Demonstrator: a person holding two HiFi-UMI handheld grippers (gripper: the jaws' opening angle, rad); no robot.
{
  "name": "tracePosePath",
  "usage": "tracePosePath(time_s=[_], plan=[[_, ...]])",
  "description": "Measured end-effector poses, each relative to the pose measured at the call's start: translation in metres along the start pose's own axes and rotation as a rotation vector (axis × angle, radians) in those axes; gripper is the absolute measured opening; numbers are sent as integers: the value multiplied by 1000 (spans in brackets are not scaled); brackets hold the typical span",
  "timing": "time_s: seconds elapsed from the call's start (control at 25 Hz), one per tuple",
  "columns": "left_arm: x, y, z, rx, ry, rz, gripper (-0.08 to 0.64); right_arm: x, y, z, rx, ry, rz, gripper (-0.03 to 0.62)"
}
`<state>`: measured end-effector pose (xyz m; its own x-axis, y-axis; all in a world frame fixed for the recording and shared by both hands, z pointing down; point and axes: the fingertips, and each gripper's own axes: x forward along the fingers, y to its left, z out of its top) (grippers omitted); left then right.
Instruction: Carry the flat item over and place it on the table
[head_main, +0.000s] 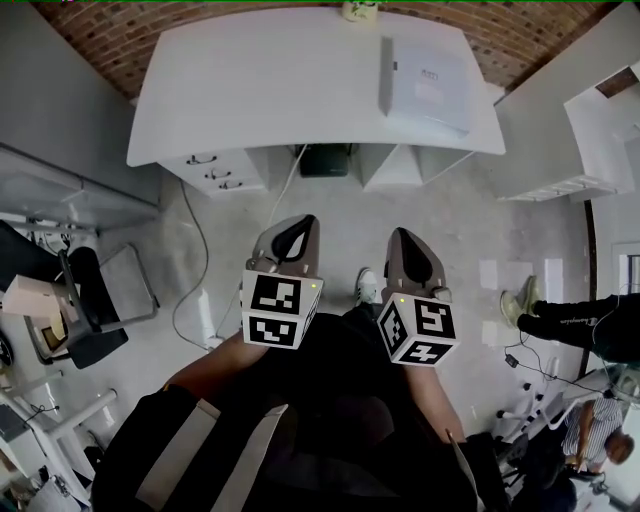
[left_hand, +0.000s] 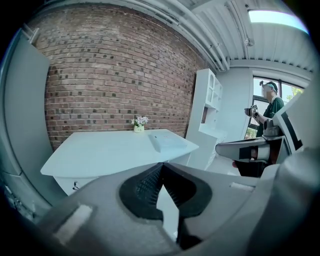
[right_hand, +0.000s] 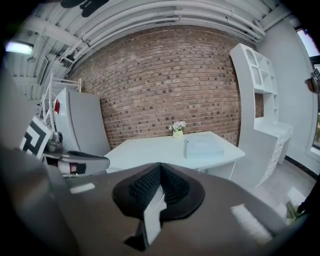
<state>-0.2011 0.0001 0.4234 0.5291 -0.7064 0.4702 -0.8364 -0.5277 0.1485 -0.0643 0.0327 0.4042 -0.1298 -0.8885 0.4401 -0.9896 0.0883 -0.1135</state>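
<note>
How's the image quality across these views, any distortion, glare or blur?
Head view: strong fisheye, the white table bows, lighting even. Left gripper view: bluish cast, ceiling light blown out. Right gripper view: dark corners, brick wall sharp, foreground soft.

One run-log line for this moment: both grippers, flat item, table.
left gripper: shut, empty | right gripper: shut, empty | flat item: lying on table, near its right end | flower pot: table's far edge
</note>
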Motion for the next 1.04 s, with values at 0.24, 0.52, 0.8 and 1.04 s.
tracePosePath(time_s=[0.24, 0.52, 0.8, 1.04], plan=[[-3, 14, -8, -14, 5, 0, 5, 5, 18, -3, -15, 8, -4, 0], [-6, 22, -3, -28, -16, 8, 5, 6, 24, 4, -32, -2, -10, 0], [-5, 26, -2, -39, -23, 12, 5, 9, 23, 9, -45, -1, -10, 0], [-6, 27, 0, -42, -31, 20, 5, 11, 27, 9, -54, 3, 3, 0]])
